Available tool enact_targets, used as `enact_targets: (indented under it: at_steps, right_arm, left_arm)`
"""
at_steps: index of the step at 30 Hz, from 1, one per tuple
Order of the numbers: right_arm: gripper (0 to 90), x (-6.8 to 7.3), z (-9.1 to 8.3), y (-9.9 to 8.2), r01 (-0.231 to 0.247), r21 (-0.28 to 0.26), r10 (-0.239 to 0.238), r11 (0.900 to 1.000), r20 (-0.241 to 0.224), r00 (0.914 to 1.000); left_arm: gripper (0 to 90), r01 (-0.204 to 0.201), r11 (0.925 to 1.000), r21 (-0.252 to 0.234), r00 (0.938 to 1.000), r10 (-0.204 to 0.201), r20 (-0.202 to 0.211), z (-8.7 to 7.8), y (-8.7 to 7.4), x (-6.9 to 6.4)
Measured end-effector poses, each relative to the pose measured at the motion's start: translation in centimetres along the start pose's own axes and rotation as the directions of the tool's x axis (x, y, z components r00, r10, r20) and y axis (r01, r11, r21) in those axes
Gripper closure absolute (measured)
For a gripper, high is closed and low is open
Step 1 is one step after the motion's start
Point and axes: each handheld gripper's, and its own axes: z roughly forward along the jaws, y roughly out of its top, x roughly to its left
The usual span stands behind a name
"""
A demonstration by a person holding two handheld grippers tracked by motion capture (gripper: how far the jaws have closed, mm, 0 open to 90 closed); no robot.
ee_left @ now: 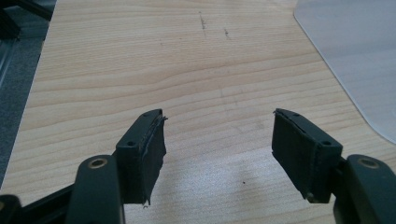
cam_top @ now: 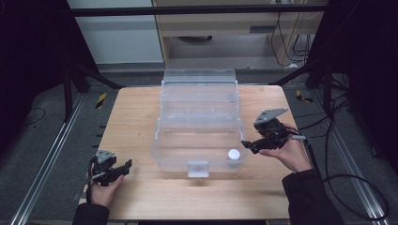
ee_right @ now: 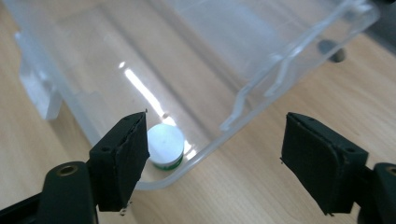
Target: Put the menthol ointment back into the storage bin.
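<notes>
A wooden table (cam_top: pixel 141 112) sat under a camera looking down from above, with a person's two forearms coming in from the near edge. At the left, the left gripper (cam_top: pixel 123 168) was held low over the table's near left corner, well apart from the box, pointing right. Its jaws stood released, with bare wood between them in the left gripper view (ee_left: pixel 218 140), and a corner of the box's clear plastic showed at the far right (ee_left: pixel 355 51). In the middle of the table stood a clear plastic storage box (cam_top: pixel 199 117), its lid tipped open toward the far side and a latch (cam_top: pixel 197 168) on its near wall. Inside, in the near right corner of the box floor, sat a small round white container (cam_top: pixel 233 154). At the right, the right gripper (cam_top: pixel 248 144) hovered just beside the box's right rim, jaws spread wide and gripping nothing (ee_right: pixel 214 154). In the right gripper view the white container (ee_right: pixel 166 144), with a green band at its base, lay just past the left jaw, behind the clear wall (ee_right: pixel 261 88).
</notes>
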Motion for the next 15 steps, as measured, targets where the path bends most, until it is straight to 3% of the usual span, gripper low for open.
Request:
enact_targets:
  at_steps: [3, 8, 15]
  right_arm:
    - [18.5, -0.2, -0.6, -1.4, -0.080, -0.061, 0.081, 0.9950, 0.019, 0.9966]
    - [22.9, -0.3, -1.0, -3.9, -0.142, -0.111, 0.150, 0.9837, 0.075, 0.9858]
    - [31.4, -0.8, -1.3, -7.5, -0.256, -0.193, 0.274, 0.9473, 0.074, 0.9589]
  left_arm:
    - [34.3, 0.000, 1.0000, -0.001, 1.0000, 0.000, 0.000, 0.0, 0.0, 0.0]
    - [34.3, 0.000, 1.0000, -0.004, 1.0000, 0.000, -0.002, 0.0, 0.0, 0.0]
    - [36.0, 0.000, 1.0000, -0.007, 1.0000, 0.000, -0.006, -0.1, 0.0, 0.0]
